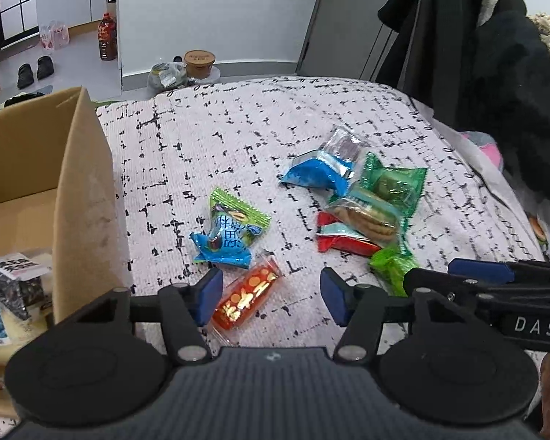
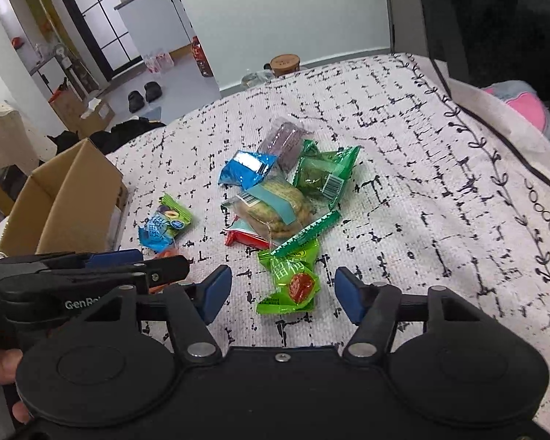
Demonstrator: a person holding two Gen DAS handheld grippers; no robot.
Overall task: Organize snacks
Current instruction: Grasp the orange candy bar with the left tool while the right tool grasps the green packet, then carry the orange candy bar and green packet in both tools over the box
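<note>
Left wrist view: cardboard box [image 1: 80,183] holds a few packets; about 8 snacks remain on bed [image 1: 201,128]. Left gripper [image 1: 271,295] and right gripper [image 2: 284,293] jaws wide, empty.

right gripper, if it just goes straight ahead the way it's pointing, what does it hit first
Most likely the bright green plastic snack packet with the red fruit picture, lying on the white black-flecked cloth between the open fingers of the right gripper. How high the gripper sits above it is unclear.
</note>
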